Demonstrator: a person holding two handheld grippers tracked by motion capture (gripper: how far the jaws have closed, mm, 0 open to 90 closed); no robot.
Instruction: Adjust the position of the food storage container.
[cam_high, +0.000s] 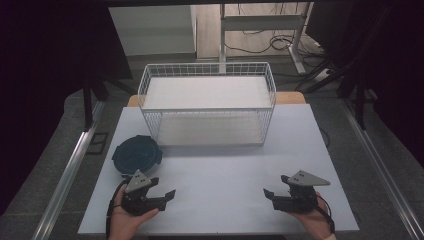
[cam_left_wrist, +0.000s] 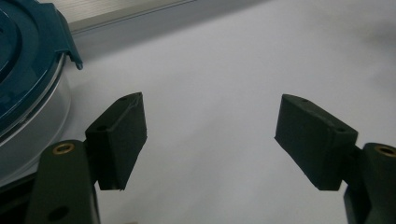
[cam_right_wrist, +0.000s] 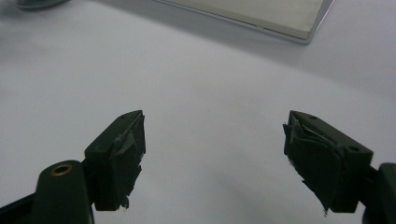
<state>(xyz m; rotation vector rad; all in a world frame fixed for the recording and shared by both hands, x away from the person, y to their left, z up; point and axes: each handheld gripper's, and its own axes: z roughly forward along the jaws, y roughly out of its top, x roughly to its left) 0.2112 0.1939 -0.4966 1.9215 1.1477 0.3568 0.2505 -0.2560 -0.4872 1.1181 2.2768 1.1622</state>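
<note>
White wire basket (cam_high: 207, 102), blue-lidded container (cam_high: 136, 154), left claw (cam_high: 167, 196) and right claw (cam_high: 268, 195) wide apart, holding nothing

- no text, label, brand, number or sign can be read in any of the views.
- the dark blue lid (cam_high: 136, 154) near the left edge of the tabletop (cam_high: 225, 170) carries only moulded rings, with no lettering legible.
- the white wire basket (cam_high: 208, 103) at the far edge bears no tag that can be read.
</note>
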